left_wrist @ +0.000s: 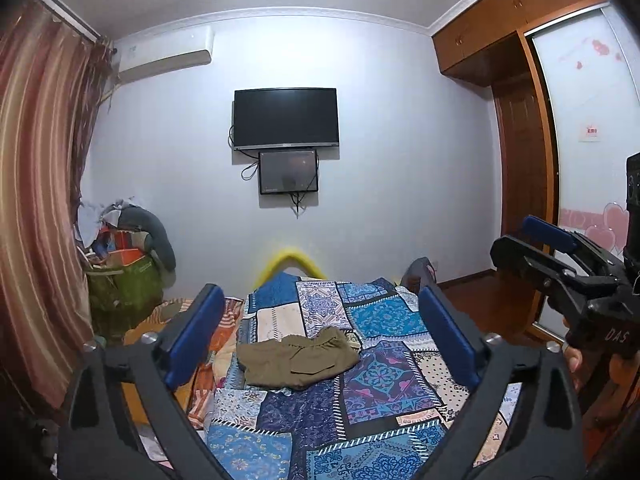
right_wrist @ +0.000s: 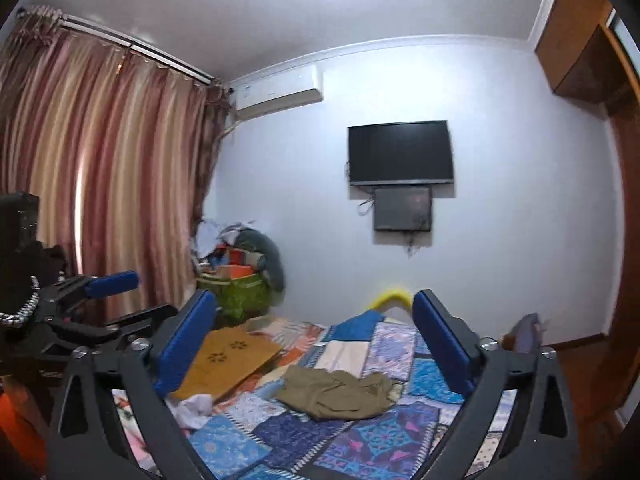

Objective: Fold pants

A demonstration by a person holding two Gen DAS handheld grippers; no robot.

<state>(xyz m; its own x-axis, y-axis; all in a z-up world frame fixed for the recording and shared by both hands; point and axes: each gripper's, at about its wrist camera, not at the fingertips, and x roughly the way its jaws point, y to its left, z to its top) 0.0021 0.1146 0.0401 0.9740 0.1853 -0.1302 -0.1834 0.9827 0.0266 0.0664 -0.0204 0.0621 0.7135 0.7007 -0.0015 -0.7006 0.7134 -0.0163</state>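
Both the left gripper (left_wrist: 320,332) and the right gripper (right_wrist: 314,344) hang above the bed (left_wrist: 384,396), jaws spread and empty. The pants (left_wrist: 298,360) lie bunched mid-bed; a pinch could catch the quilt (right_wrist: 360,440) or just one layer.

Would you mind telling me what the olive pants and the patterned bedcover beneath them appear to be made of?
The pants look like a soft matte woven fabric, perhaps cotton: they lie rumpled, with a gathered waistband and no sheen. The bedcover seems a printed cloth, possibly cotton, smooth and flat; its patchwork blocks look printed rather than stitched, though that is uncertain.
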